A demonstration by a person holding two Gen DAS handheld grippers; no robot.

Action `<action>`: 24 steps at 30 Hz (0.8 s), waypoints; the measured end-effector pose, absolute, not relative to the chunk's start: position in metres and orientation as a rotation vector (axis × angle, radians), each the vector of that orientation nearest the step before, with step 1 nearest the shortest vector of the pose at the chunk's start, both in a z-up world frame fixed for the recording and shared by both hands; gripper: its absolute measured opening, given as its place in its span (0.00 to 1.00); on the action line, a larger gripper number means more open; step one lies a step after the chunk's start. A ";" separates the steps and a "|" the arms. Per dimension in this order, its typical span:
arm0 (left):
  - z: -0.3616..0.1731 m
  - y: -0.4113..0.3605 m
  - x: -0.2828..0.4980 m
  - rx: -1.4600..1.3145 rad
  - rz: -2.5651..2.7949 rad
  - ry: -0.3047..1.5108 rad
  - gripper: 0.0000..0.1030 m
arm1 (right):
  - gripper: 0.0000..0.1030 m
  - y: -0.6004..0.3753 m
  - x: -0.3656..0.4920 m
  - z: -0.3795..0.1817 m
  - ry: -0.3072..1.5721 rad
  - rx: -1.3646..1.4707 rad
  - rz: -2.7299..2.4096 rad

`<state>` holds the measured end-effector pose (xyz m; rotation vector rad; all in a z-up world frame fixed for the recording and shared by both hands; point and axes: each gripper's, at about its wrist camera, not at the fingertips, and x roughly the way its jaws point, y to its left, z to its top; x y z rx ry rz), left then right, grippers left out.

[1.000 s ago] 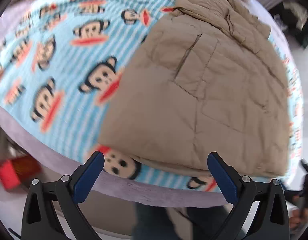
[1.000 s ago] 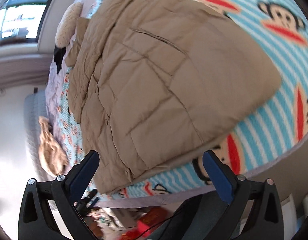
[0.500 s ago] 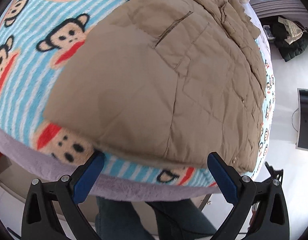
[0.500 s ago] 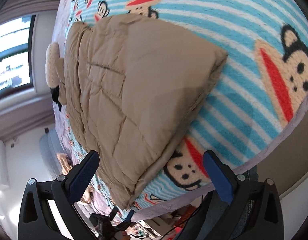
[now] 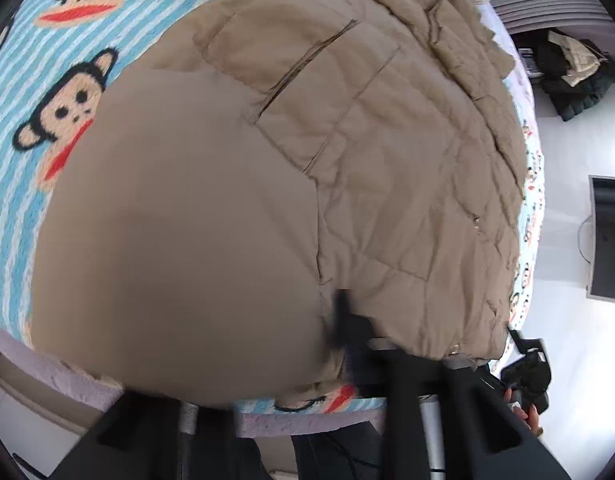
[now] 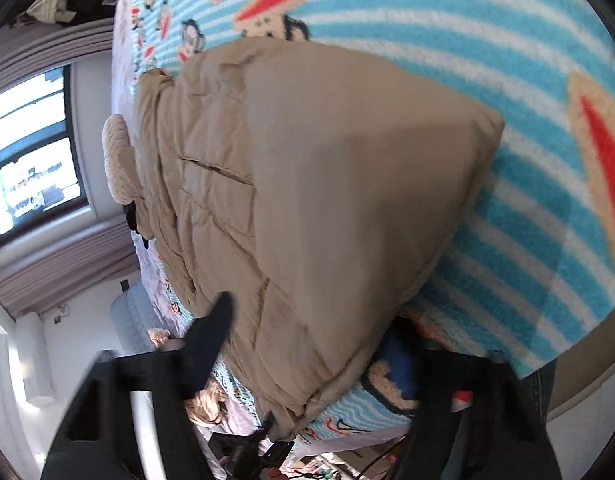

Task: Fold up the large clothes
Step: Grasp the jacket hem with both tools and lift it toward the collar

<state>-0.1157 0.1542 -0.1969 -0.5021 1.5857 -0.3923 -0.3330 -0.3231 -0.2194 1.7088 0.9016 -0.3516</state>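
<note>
A tan quilted coat [image 5: 291, 168] lay spread flat on a bed covered by a blue-and-white striped blanket [image 5: 23, 184] printed with cartoon monkey faces, its bottom hem at the near edge of the bed and its collar end toward the far side. In the left wrist view the left gripper [image 5: 335, 344] was at that near hem, its jaws closing; most of both fingers was buried under the bulging fabric, only a dark blurred fingertip [image 5: 341, 312] showing against the coat, and the hem appeared bunched between them, though the pads themselves could not be seen. In the right wrist view the right gripper [image 6: 307, 344] was at the other near corner of the coat, its jaws also closing with the folded corner of the coat between them; the left-hand finger [image 6: 211, 336] lay against the coat's side edge, while the blue pad [image 6: 395, 356] on the other side sat just under the corner, and whether both pads were pressing yet could not be told. A seamed pocket slit [image 5: 307, 64] ran across the upper part of the coat. Beyond the bed were a window [image 6: 31, 152] and a dark pile of clothes [image 5: 575, 68] on the pale floor.
</note>
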 end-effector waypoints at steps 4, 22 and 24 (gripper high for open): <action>-0.168 0.156 -0.111 -0.460 -0.428 1.504 0.13 | 0.09 -0.321 -0.328 -0.215 0.923 1.663 -0.357; -0.016 0.094 0.036 -0.235 -0.489 1.167 0.13 | 0.07 -0.376 -0.151 -0.051 0.910 1.084 -0.093; -0.009 0.083 0.068 -0.214 -0.461 1.142 0.13 | 0.07 -0.385 -0.113 -0.039 0.914 1.044 -0.064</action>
